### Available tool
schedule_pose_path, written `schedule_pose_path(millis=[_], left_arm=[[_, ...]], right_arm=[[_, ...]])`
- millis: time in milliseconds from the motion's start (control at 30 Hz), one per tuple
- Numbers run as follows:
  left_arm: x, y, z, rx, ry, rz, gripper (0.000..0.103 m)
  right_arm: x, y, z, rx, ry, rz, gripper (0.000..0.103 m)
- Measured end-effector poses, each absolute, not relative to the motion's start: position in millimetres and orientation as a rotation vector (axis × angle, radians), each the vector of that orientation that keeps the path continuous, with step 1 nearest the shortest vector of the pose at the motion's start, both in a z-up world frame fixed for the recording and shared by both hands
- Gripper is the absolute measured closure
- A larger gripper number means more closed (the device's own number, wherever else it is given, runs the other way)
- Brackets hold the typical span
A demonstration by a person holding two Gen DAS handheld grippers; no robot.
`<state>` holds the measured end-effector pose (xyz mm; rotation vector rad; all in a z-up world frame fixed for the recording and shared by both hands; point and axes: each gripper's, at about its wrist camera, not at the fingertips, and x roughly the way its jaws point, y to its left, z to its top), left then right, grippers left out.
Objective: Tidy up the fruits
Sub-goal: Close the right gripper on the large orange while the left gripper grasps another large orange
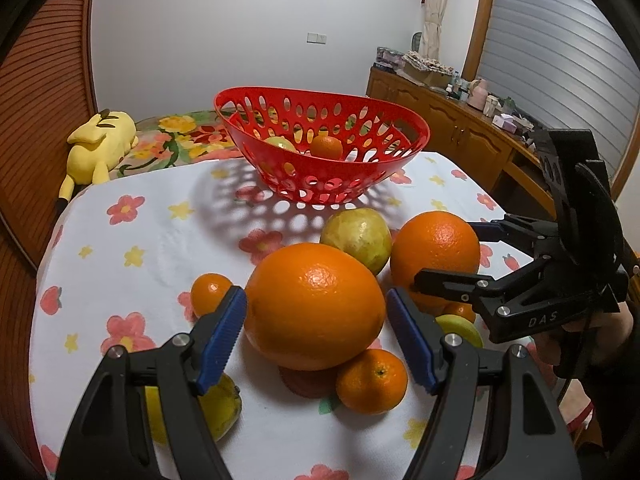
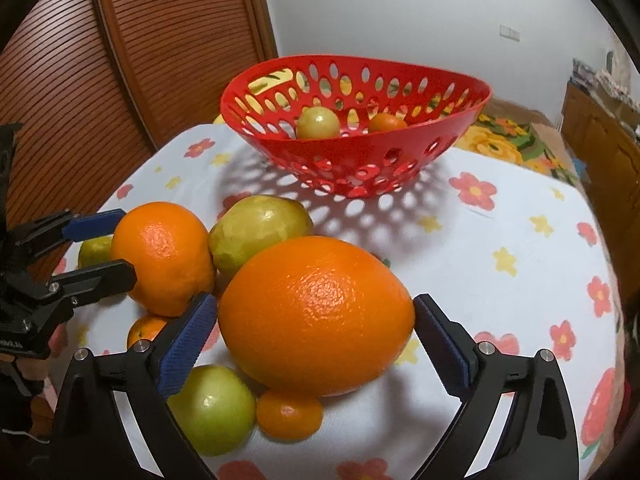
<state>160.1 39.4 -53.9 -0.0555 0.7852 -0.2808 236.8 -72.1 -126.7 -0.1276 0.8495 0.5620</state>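
Note:
A red perforated basket [image 1: 320,184] [image 2: 400,176] stands at the back of the table, holding a green fruit [image 2: 318,123] and a small orange [image 1: 327,146]. My left gripper [image 1: 316,316] is closed around a large orange [image 1: 314,306], pads touching both sides. My right gripper [image 2: 316,316] likewise grips another large orange [image 2: 316,316]; it shows in the left wrist view [image 1: 448,256] around that orange [image 1: 436,248]. The left gripper shows in the right wrist view [image 2: 116,246] around its orange [image 2: 164,258]. A yellow-green pear [image 1: 356,238] [image 2: 256,232] lies between them.
Small oranges [image 1: 372,380] [image 1: 210,292] [image 2: 289,414], a green apple [image 2: 212,408] and a yellow-green fruit [image 1: 220,408] lie on the floral tablecloth [image 1: 132,248]. A yellow plush toy [image 1: 100,146] lies on the bed behind. A wooden sideboard [image 1: 460,128] stands right.

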Motion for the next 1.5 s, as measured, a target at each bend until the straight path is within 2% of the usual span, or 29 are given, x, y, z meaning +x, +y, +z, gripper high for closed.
schedule_pose_path(millis=[267,1000,1500], left_arm=[[165,38,-57,-0.049,0.792,-0.270,0.030],[184,25,-70,0.030,0.829,-0.241,0.015],[194,25,-81,0.037,0.849,-0.231,0.013]], right_arm=[[238,-79,-127,-0.083,0.853,0.571,0.004],[228,-97,-126,-0.076,0.810,0.518,0.005],[229,-95,-126,-0.077,0.801,0.524,0.003]])
